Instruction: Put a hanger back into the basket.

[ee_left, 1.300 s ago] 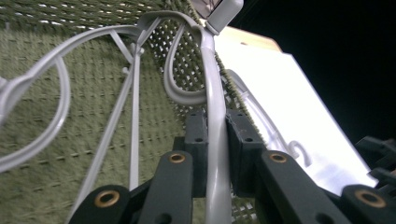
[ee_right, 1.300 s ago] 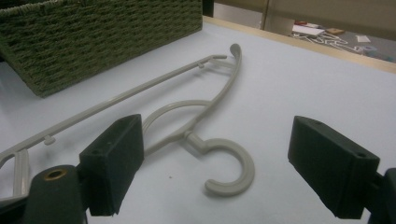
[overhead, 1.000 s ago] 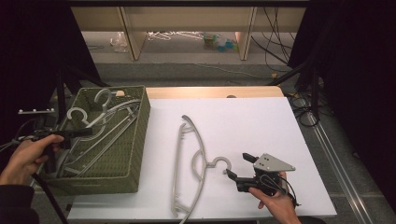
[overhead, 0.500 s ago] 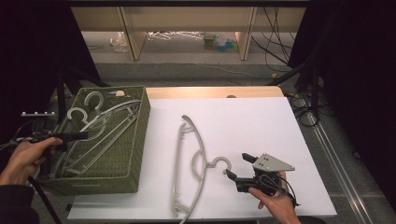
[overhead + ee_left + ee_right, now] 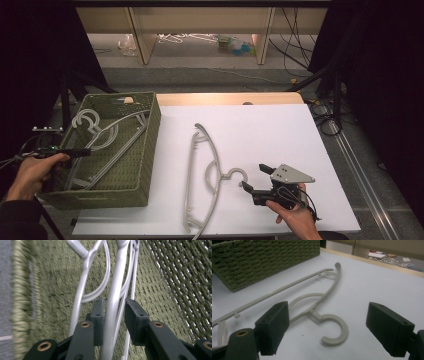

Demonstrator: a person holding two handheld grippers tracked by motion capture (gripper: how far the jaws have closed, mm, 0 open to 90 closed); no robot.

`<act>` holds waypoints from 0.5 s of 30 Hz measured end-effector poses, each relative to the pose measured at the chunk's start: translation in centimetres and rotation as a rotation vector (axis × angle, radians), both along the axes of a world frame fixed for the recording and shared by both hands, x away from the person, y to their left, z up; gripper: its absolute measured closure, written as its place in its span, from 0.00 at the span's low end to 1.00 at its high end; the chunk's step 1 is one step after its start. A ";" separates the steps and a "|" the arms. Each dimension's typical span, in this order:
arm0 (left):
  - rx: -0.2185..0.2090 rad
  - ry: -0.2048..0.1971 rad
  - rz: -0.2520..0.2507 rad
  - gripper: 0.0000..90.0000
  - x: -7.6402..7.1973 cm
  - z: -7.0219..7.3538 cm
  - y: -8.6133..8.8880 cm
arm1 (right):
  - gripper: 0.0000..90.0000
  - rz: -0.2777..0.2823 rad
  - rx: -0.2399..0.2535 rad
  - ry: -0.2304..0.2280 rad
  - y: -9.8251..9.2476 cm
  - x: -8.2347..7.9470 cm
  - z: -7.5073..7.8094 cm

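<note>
High view: a green woven basket sits at the left of a white table; no brand, label or writing can be read on anything. 2 grey hangers lie inside the basket, hooks toward the far left corner and long bars running diagonally toward the near side. A third grey hanger lies flat on the table just right of the basket, its long axis running from far to near and its hook pointing right toward the right gripper.

Left gripper view: the left gripper reaches into the basket; its jaws have just been opening and stand slightly apart, with 1 hanger arm between them. That arm lies against the left-hand pad, while a gap shows at the other pad, so nothing is clamped.

Right gripper view: the right gripper's jaws stand wide apart, empty, low over the table, with the hook of the third hanger lying between and just beyond them.
</note>
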State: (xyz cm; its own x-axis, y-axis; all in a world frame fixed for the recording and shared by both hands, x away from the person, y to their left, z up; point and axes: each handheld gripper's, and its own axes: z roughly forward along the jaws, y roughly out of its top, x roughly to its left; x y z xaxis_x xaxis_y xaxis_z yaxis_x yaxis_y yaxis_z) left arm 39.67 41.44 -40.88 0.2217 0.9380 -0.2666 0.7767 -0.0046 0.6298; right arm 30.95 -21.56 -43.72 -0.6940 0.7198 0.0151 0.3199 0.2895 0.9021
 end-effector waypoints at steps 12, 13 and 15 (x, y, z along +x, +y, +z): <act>-0.059 -0.163 0.033 0.58 -2.6 2.3 -2.2 | 0.22 0.003 0.022 0.003 0.3 0.0 -0.1; -0.059 -0.163 0.033 0.56 -2.6 2.3 -2.2 | 0.22 0.006 0.028 -0.015 0.3 0.1 -0.2; -0.099 -0.199 0.001 0.52 -3.5 2.9 -3.8 | 0.22 0.001 0.006 -0.001 0.1 0.0 -0.1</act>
State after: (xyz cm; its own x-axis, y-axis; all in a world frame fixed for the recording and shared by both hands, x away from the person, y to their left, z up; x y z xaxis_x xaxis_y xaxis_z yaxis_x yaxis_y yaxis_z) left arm 36.19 37.66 -37.96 0.2785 0.9095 -0.3085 0.6371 0.0654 0.7680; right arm 30.97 -21.46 -43.78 -0.6946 0.7191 0.0189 0.3191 0.2845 0.9040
